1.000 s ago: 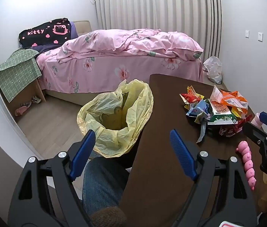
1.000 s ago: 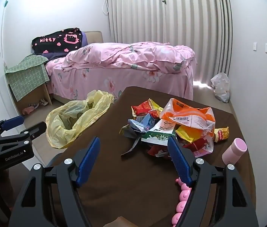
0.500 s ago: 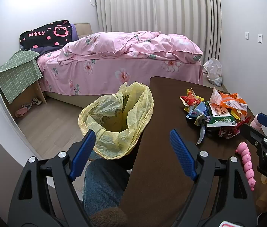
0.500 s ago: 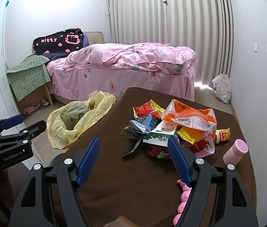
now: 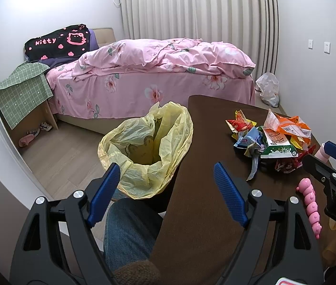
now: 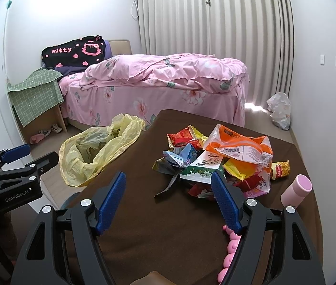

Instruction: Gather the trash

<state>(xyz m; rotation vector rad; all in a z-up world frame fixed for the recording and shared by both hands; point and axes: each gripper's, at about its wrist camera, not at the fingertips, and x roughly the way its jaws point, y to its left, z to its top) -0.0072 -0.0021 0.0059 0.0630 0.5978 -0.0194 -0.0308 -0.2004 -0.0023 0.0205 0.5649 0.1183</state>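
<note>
A pile of crumpled snack wrappers [image 6: 217, 159] lies on the dark brown table [image 6: 168, 225]; it also shows in the left wrist view [image 5: 272, 140]. An open yellow plastic bag [image 5: 148, 149] hangs by the table's left edge, also in the right wrist view [image 6: 96, 152]. My left gripper [image 5: 166, 180] is open and empty, near the bag and the table's near left edge. My right gripper [image 6: 169, 190] is open and empty, above the table just short of the pile.
A pink cup [image 6: 296, 190] and a pink beaded toy [image 5: 310, 204] sit on the table's right side. A pink bed [image 5: 158, 76] stands behind. A white bag [image 6: 279, 109] lies on the floor by the curtain. A jeans-clad knee [image 5: 129, 232] is below the left gripper.
Both views have shifted slightly; the wrapper pile sits a little lower and closer in the right wrist view. Both grippers stay open and empty.
</note>
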